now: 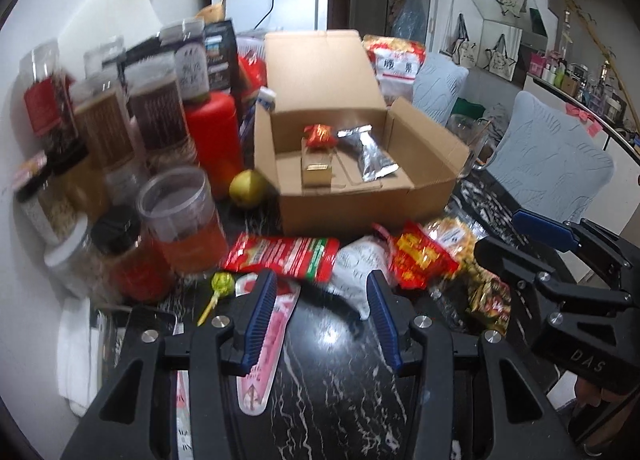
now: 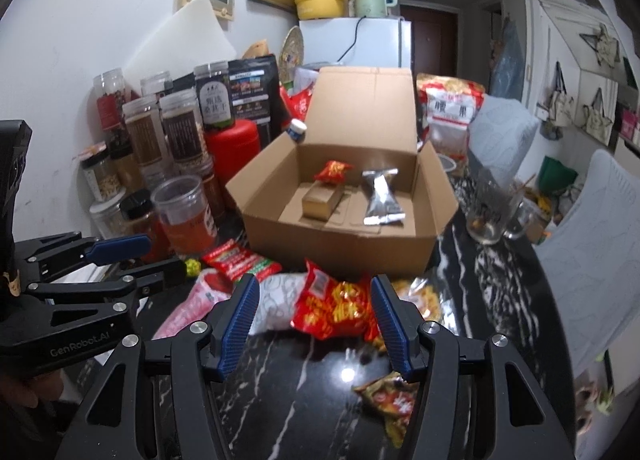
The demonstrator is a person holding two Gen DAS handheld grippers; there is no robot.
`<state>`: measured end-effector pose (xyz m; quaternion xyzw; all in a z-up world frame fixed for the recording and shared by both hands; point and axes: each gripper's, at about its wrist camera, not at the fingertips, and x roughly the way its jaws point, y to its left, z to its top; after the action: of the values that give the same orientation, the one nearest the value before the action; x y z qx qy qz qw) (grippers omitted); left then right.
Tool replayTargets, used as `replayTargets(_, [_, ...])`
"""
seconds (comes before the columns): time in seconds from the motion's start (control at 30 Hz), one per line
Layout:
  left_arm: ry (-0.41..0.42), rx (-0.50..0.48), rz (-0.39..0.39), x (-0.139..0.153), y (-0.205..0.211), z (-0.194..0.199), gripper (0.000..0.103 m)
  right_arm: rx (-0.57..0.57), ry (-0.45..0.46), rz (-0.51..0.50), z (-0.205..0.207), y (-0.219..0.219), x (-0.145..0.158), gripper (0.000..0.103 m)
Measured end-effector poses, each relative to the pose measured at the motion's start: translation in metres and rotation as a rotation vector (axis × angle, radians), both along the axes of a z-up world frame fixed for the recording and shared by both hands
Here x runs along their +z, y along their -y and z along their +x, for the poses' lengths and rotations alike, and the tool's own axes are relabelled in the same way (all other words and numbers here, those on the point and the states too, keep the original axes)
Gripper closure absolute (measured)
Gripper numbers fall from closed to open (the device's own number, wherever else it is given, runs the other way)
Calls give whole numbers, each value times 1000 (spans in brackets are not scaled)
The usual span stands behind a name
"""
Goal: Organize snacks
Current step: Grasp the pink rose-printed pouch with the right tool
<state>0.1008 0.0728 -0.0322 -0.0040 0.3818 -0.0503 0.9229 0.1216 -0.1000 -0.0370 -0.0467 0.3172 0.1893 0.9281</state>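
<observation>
Here, both grippers hover low over the black marble table (image 2: 496, 260), just short of a loose heap of snack packets lying in front of the open cardboard box (image 2: 340, 244).

Going left to right: a green lollipop (image 1: 222, 285) and a pink sachet (image 1: 266, 344) lie at the left. The left gripper (image 1: 322, 320) stands open with nothing between its pads; the sachet passes under its left finger, and the white packet (image 1: 358, 264) lies just ahead of it. Behind is a red-and-green packet (image 1: 282, 256). Further right, the right gripper (image 2: 314, 320) is likewise open and empty, aimed at the red-and-yellow snack bag (image 2: 332, 308).

To do this step well, I judge each gripper should settle on one packet only, come down over a puffy edge instead of the flat middle, and close gently so the crinkly film does not slip or drag its neighbours. The box sits close behind, so a short lift over its front wall should do.

The box already holds a small red bag (image 2: 332, 171), a gold block (image 2: 320, 201) and a silver pouch (image 2: 382, 200).

Hard to make out: the left view is smeared, the jar labels are unreadable, the packets overlap so their edges are uncertain, and a crumpled wrapper (image 2: 390, 400) is partly hidden behind the right gripper's finger.
</observation>
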Motion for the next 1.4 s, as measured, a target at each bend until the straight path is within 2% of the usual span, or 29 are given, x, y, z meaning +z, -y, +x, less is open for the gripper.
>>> replayTargets(0.13, [-29, 27, -12, -13, -11, -3, 57, 13, -44, 12, 1, -3, -16, 45])
replayTargets(0.4, [-72, 75, 27, -38, -32, -10, 57, 74, -103, 10, 1, -27, -41, 45])
replayTargets(0.8, [-115, 173, 30, -64, -90, -25, 57, 210, -246, 3, 15, -95, -77, 45])
replayTargets(0.97, [-113, 211, 21, -68, -113, -28, 57, 241, -303, 8, 22, -127, -90, 39])
replayTargets(1.1, [-97, 225, 20, -67, -125, -30, 57, 213, -349, 13, 32, -142, -100, 35])
replayTargets(1.13, [-94, 227, 23, -66, -127, -30, 57, 174, -354, 17, 35, -146, -102, 35])
replayTargets(1.33, [-92, 234, 4, -68, -139, -28, 57, 130, -362, -22, 49, -166, -113, 35])
replayTargets(1.4, [-90, 234, -5, -68, -141, -27, 57, 105, -375, -36, 55, -171, -117, 30])
